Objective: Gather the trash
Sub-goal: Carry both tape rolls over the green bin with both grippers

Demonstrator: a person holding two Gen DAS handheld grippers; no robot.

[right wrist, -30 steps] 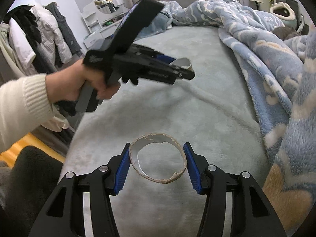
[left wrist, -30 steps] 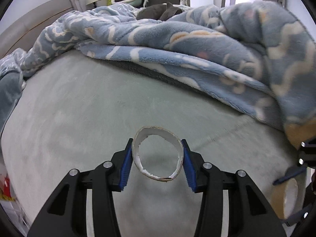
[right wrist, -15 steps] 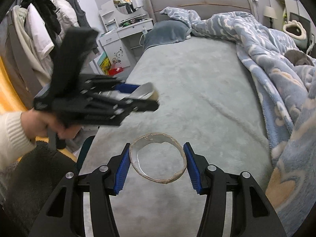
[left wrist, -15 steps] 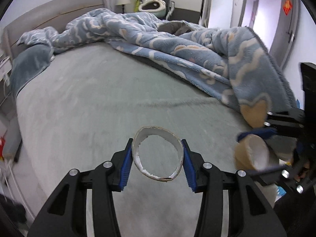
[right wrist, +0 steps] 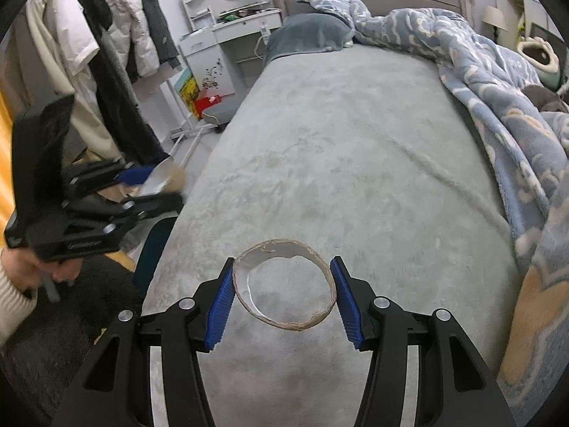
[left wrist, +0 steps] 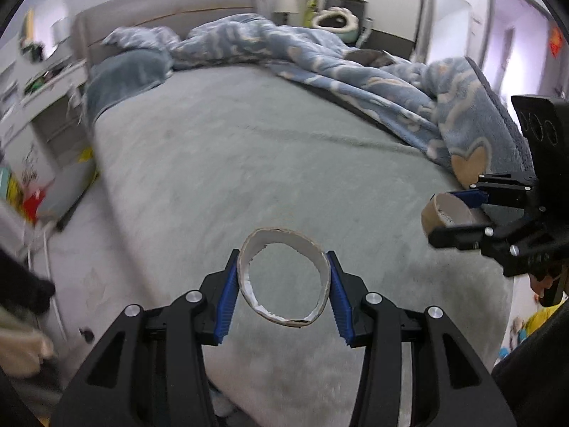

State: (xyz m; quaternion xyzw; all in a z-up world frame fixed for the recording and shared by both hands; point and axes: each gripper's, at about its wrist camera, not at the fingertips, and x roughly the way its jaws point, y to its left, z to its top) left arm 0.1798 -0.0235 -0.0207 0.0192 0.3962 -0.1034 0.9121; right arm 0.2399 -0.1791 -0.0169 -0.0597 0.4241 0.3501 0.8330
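Each gripper is shut on a short, torn cardboard tube, seen end-on as a ring. In the left wrist view my left gripper [left wrist: 282, 283] pinches its tube [left wrist: 277, 239] between the blue pads, above the near end of the bed [left wrist: 231, 156]. My right gripper [left wrist: 453, 217] shows at the right edge, clamping the other tube [left wrist: 444, 213]. In the right wrist view my right gripper [right wrist: 282, 284] grips its tube [right wrist: 249, 261] over the grey-green sheet. At the left, beyond the bed's side, a hand [right wrist: 32, 267] carries my left gripper [right wrist: 156, 186] with its tube [right wrist: 161, 178].
A rumpled blue blanket [right wrist: 498, 82] covers the bed's right side, a blue pillow [right wrist: 306, 35] lies at the headboard. Left of the bed stand a rack of hanging clothes [right wrist: 89, 46], a white dresser [right wrist: 227, 39] and a dark chair [right wrist: 153, 245].
The left gripper has swung left and back, from over the sheet to beside the bed's edge, rolling as it went. The right gripper has drawn back a little. Both keep their tubes.
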